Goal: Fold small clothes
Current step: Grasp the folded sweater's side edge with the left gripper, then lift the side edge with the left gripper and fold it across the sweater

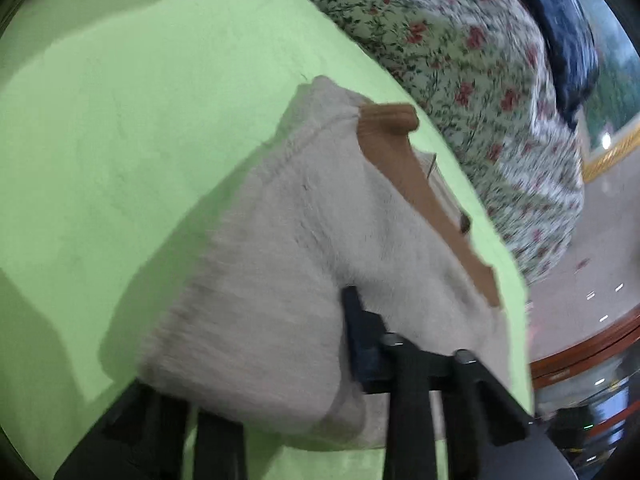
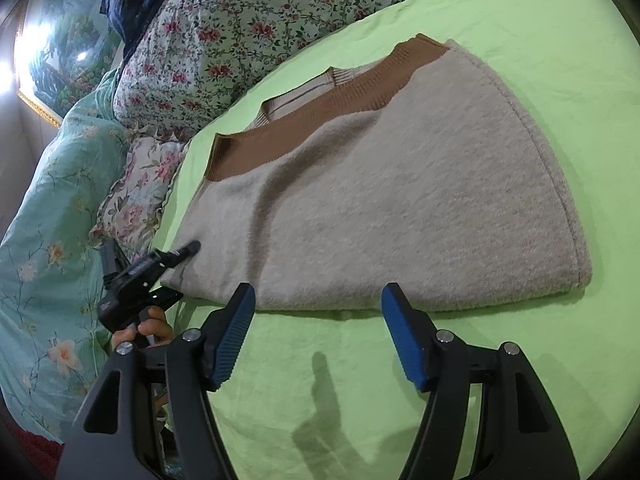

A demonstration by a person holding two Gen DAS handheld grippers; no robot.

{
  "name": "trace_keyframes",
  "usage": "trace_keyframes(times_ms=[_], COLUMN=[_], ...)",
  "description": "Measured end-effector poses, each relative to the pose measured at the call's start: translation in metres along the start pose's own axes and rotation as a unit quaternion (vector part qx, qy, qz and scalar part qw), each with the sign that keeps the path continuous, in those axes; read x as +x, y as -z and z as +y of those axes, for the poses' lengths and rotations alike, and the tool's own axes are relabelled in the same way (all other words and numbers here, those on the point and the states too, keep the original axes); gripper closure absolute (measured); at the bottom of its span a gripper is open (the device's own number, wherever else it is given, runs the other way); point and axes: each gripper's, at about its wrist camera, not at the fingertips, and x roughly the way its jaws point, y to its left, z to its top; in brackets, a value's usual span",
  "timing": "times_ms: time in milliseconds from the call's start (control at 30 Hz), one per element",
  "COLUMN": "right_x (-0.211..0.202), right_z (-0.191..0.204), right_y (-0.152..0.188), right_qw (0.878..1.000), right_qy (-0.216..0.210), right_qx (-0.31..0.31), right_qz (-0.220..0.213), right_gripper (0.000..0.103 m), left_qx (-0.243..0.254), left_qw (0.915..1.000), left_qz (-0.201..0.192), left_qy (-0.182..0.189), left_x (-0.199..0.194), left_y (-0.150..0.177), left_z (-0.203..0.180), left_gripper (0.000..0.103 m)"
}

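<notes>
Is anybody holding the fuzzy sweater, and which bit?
The left gripper pinches the beige sweater at its near left corner. The right gripper is open, holding nothing.

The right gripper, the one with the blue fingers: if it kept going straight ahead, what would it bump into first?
Probably the near edge of the beige sweater, lying on the green sheet. The right gripper is open, with only bare sheet between; depth is hard to judge.

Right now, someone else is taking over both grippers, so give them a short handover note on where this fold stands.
Left gripper: closed on the near-left corner of the beige sweater, fabric draped over its fingers.
Right gripper: open, empty, above the green sheet just short of the sweater's near edge.
Sweater: lies on the sheet, brown collar on the far side, already looks folded into a compact shape.
Left: probably carry the held corner across for another fold, then smooth.
</notes>
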Motion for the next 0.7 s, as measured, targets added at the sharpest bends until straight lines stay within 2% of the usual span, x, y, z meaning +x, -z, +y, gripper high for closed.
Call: trace_keyframes(times_ms=[67,200,367,433,467,533,567,667,700], right_x=[-0.001,-0.006,-0.011,-0.011,-0.011,-0.009,-0.007,0.005,0.011], right_z=[-0.002,-0.007,-0.015,-0.018,-0.018,-0.016,-0.015,-0.009,-0.007], right_y=[-0.004,-0.017,-0.041,-0.054,-0.061,-0.074,-0.081,-0.1,-0.105], right_qw=[1.0,1.0,1.0,1.0,0.999,0.997,0.996,0.99,0.988], right_qy=[-0.001,0.0,-0.013,-0.03,-0.042,-0.073,-0.092,-0.138,-0.149], right_qx=[0.001,-0.002,0.003,0.006,0.01,0.014,0.016,0.019,0.018], right_qz=[-0.002,-0.012,-0.014,-0.007,-0.002,0.007,0.013,0.03,0.039], right_gripper=[0.036,0.036,0.036,0.036,0.036,0.03,0.024,0.015,0.014], left_qx=[0.007,0.07,0.16,0.204,0.234,0.281,0.3,0.366,0.375], left_qw=[1.0,0.9969,0.9865,0.9784,0.9718,0.9597,0.9538,0.9303,0.9266], left_qz=[-0.001,-0.022,-0.034,-0.031,-0.026,-0.014,-0.009,0.017,0.023], left_qy=[-0.001,-0.027,-0.006,-0.002,0.004,0.007,0.006,-0.01,-0.009], left_x=[-0.004,-0.02,-0.036,-0.036,-0.033,-0.023,-0.017,0.015,0.022], left_y=[-0.003,0.002,0.011,0.021,0.029,0.047,0.057,0.094,0.102], left_z=[-0.003,-0.037,-0.101,-0.131,-0.151,-0.179,-0.19,-0.222,-0.226], left_gripper=[0.086,0.087,0.087,0.087,0.087,0.087,0.087,0.091,0.093])
